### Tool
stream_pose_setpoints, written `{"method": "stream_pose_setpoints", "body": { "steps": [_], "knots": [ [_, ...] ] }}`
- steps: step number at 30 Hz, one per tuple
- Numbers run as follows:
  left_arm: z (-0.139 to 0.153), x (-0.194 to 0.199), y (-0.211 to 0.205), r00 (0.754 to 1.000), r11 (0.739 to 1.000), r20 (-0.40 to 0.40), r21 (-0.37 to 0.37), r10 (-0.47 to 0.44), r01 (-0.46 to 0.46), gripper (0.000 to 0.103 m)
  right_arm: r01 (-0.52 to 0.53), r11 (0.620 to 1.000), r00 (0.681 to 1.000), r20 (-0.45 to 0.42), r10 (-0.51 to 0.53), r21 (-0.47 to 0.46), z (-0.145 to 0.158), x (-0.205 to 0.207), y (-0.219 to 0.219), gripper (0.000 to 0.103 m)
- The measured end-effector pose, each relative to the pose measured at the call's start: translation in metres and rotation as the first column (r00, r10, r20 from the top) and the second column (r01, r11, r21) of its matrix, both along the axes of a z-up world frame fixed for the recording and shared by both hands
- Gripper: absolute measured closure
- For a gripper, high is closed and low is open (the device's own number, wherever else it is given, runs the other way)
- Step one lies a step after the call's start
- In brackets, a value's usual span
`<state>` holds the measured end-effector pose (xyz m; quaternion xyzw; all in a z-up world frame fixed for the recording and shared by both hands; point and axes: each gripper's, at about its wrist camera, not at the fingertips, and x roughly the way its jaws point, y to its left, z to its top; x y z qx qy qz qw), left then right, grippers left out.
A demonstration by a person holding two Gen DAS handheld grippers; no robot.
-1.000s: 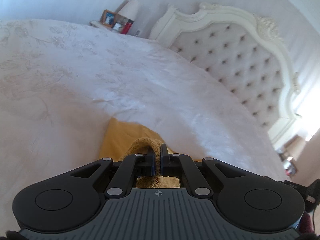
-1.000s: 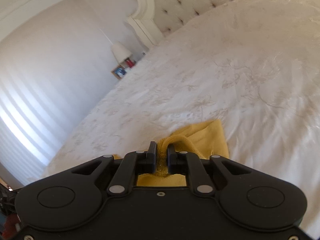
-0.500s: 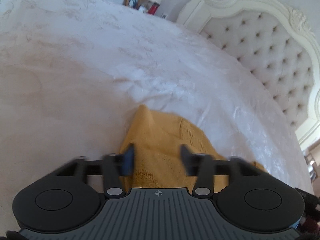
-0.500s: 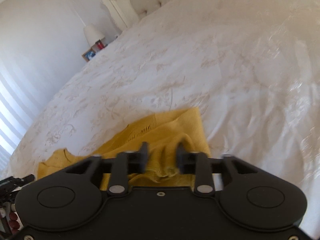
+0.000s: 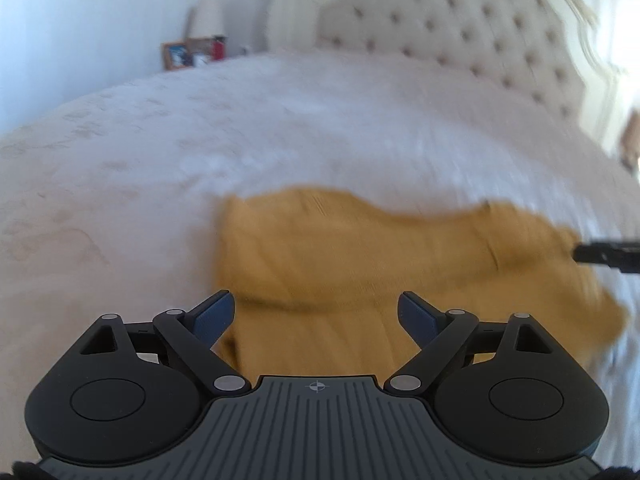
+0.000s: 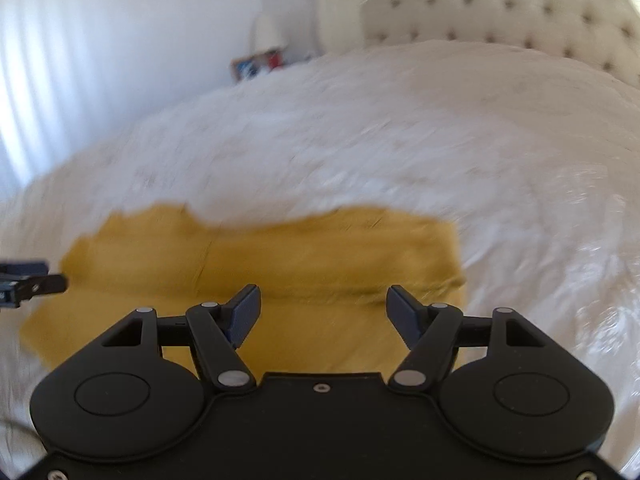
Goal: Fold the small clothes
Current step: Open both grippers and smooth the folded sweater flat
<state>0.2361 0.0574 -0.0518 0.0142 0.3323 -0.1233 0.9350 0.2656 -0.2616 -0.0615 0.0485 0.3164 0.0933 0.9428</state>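
Observation:
A mustard-yellow knit garment (image 5: 360,264) lies folded over on the white bedspread (image 5: 120,168); the right wrist view shows it too (image 6: 320,256). My left gripper (image 5: 316,312) hovers over its left part, jaws opening wide, pads clear of the cloth. Over the garment's right part my right gripper (image 6: 324,308) is also opening, with nothing pinched between its fingers. Each gripper's tip pokes into the other's view at the edge: the right gripper (image 5: 608,254) and the left gripper (image 6: 28,280). Both views are motion-blurred.
A tufted cream headboard (image 5: 460,32) rises at the far end of the bed. Beside it a nightstand carries a lamp (image 5: 206,16) and picture frames (image 5: 178,54). A white wall (image 6: 100,40) lies to the left.
Both grippers were shut on bunched yellow fabric; they have let go and spread wide. The garment now lies flat, and both views have rolled level and drawn back.

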Motion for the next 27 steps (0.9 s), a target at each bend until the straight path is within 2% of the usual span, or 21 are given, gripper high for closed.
{"method": "stream_pose_setpoints", "body": {
  "steps": [5,10,14,19,22,24,27],
  "knots": [
    [-0.018,0.014,-0.01,0.997,0.998,-0.074,0.056,-0.029,0.033,0.014,-0.054,0.996,0.996,-0.076,0.049,-0.07,-0.015,0.014,0.025,0.031],
    [-0.021,0.048,-0.012,0.993,0.997,-0.113,0.064,-0.031,0.038,0.012,-0.056,0.992,0.989,-0.14,0.041,-0.109,-0.018,0.049,0.033,0.031],
    [-0.021,0.089,-0.015,0.991,0.997,-0.136,0.073,-0.007,0.017,0.01,-0.018,0.997,0.982,-0.189,0.003,-0.075,-0.02,0.09,0.032,0.031],
    [-0.013,0.13,-0.006,0.983,0.997,-0.169,-0.02,0.072,-0.076,0.01,0.055,0.997,0.982,-0.18,-0.064,-0.055,-0.014,0.12,0.019,0.031],
    [0.0,0.139,0.002,0.981,0.989,-0.144,-0.055,0.128,-0.137,0.01,0.099,0.994,0.984,-0.147,-0.104,-0.045,-0.007,0.119,0.009,0.031],
    [0.009,0.136,0.004,0.983,0.988,-0.123,-0.056,0.136,-0.143,0.009,0.099,0.995,0.986,-0.136,-0.102,-0.029,-0.005,0.111,0.004,0.031],
    [0.013,0.113,0.002,0.992,0.995,-0.102,-0.048,0.08,-0.085,0.009,0.064,0.997,0.989,-0.133,-0.069,-0.044,-0.01,0.092,0.003,0.031]
  ]
}}
